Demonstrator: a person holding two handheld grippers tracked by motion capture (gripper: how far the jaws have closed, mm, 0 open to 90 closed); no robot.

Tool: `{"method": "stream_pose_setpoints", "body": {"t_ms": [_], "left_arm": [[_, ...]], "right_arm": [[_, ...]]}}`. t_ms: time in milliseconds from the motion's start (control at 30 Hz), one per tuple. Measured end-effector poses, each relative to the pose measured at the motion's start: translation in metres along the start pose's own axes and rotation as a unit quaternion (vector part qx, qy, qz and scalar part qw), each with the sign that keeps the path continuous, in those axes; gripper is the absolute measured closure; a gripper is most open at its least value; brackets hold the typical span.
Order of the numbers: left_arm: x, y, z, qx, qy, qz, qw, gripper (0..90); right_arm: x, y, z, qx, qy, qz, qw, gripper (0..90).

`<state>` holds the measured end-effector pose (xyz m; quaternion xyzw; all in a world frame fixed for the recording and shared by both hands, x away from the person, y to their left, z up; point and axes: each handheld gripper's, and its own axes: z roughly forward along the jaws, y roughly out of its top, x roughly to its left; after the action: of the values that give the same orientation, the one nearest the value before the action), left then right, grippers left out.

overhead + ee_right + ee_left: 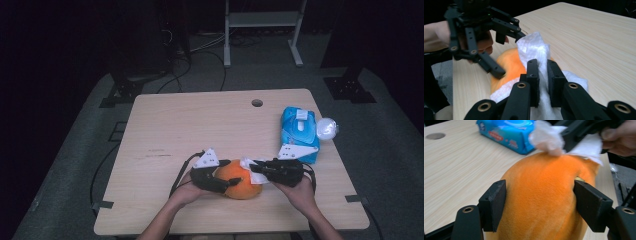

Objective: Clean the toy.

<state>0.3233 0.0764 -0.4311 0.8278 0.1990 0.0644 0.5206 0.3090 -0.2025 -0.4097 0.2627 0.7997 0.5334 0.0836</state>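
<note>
An orange plush object lies near the front edge of the wooden table. My left gripper comes from the left and straddles it. In the left gripper view both pads press into the orange plush, so the left gripper is shut on it. My right gripper reaches in from the right, shut on a crumpled white wipe. In the right gripper view the wipe sticks up between the nearly closed jaws of the right gripper and rests on the top of the orange object.
A blue pack of wet wipes lies at the table's right side, with a white round thing at the edge beside it. A cable hole sits near the far edge. A metal stand rises behind the table.
</note>
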Motion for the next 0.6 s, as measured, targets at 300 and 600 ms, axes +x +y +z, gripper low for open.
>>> {"method": "stream_pose_setpoints", "body": {"t_ms": [300,600], "left_arm": [[0.005,-0.002,-0.003,-0.009,0.001,-0.035,0.9994,27.0],[-0.010,0.004,-0.002,0.008,-0.024,-0.003,0.9997,24.8]], "right_arm": [[0.000,-0.003,-0.004,-0.008,0.010,0.014,0.9998,81.0],[-0.020,-0.011,0.000,-0.008,0.007,0.057,0.9983,81.0]]}}
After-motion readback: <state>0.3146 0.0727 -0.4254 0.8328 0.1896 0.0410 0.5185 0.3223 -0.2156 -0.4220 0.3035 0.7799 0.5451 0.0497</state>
